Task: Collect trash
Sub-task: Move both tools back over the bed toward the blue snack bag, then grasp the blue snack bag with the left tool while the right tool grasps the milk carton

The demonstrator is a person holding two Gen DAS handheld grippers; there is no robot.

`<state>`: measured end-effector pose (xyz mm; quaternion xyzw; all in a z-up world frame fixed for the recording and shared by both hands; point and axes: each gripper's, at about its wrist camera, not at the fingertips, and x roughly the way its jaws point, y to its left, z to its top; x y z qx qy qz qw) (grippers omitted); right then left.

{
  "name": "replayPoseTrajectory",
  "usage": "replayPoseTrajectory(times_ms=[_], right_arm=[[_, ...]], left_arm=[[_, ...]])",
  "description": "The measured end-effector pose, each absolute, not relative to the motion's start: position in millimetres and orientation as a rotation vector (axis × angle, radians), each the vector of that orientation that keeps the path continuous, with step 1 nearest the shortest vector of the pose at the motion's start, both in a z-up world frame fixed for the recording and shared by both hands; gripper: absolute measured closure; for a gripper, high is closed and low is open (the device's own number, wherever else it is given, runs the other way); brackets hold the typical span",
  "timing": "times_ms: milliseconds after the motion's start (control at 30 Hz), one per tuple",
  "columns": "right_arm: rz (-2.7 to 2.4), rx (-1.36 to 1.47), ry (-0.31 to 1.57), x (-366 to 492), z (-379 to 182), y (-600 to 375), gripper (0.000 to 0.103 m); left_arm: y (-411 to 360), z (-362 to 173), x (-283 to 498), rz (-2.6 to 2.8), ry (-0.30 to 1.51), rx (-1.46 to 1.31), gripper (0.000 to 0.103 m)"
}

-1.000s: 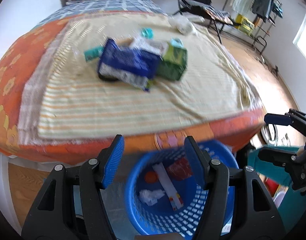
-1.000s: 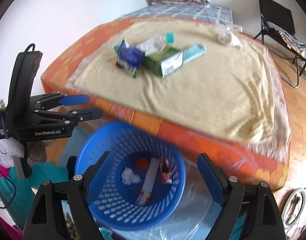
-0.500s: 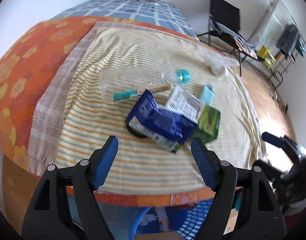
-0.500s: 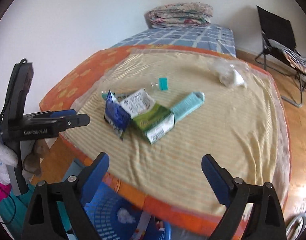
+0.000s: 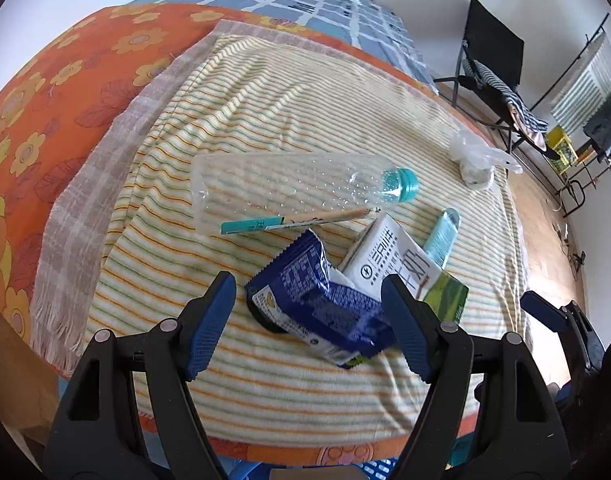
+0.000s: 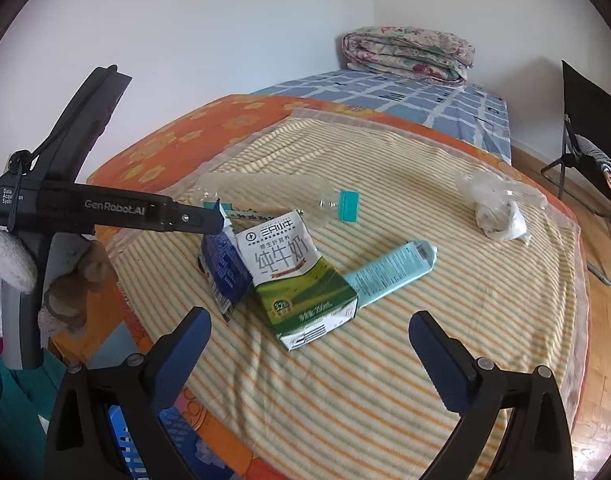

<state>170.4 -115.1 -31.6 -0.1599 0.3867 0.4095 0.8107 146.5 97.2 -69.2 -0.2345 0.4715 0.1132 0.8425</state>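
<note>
Blue wrapper (image 5: 325,312) half-hiding milk carton (image 5: 401,268), left tongs (image 5: 309,324) parted, right tongs (image 6: 309,356) just widened, both empty

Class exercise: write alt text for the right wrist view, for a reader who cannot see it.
The open, empty right gripper hovers above a striped blanket where trash lies: a green-and-white milk carton, a blue wrapper, a teal tube, a clear bottle and a knotted plastic bag. The left gripper reaches in from the left.

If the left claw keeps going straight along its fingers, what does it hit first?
Most likely the crumpled dark blue foil wrapper, which lies between the open left claw fingers' line; depth is unclear, but nothing nearer shows.
</note>
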Motion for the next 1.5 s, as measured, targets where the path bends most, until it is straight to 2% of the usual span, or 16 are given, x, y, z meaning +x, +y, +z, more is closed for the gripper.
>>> replayPoseTrajectory(times_ms=[300,367,500,567,733,900,1033,1267,1300,1367,1467,1500], right_arm=[[0.858,-0.379,0.845,181.9,-44.8,-109.0,0.002],[0.859,-0.396,0.845,182.5,-47.9,-107.4,0.003],[0.864,-0.428,0.843,182.4,-53.3,-101.3,0.002],[0.865,-0.441,0.841,183.4,-55.3,-97.4,0.002],[0.867,-0.462,0.828,186.2,-57.2,-87.0,0.002],[0.875,-0.482,0.828,189.2,-62.9,-76.3,0.002],[0.869,-0.509,0.846,189.1,-71.0,-72.8,0.003],[0.854,-0.512,0.841,188.5,-74.5,-76.7,0.003],[0.853,-0.510,0.839,188.5,-74.0,-76.5,0.003],[0.850,-0.511,0.834,188.2,-74.5,-74.7,0.003],[0.835,-0.531,0.839,188.4,-78.6,-69.3,0.005],[0.826,-0.543,0.845,188.6,-80.9,-67.1,0.012]], left_arm=[[100.4,-82.8,157.6,0.284,1.006,-0.494,0.026],[99.9,-85.2,158.6,0.284,1.010,-0.484,0.033],[99.3,-87.3,159.2,0.273,1.007,-0.479,0.040],[98.7,-87.2,158.3,0.259,1.002,-0.480,0.052],[96.2,-85.0,157.2,0.221,0.993,-0.466,0.065],[97.1,-85.0,155.7,0.205,0.992,-0.460,0.067],[99.3,-86.3,152.1,0.203,0.991,-0.444,0.072],[116.2,-90.8,137.6,0.224,1.010,-0.520,0.071],[117.8,-90.5,135.5,0.231,1.015,-0.521,0.068],[120.2,-90.6,129.7,0.228,1.012,-0.556,0.045],[119.0,-93.7,122.4,0.211,1.027,-0.618,0.042],[117.8,-95.8,121.4,0.201,1.040,-0.639,0.042]])
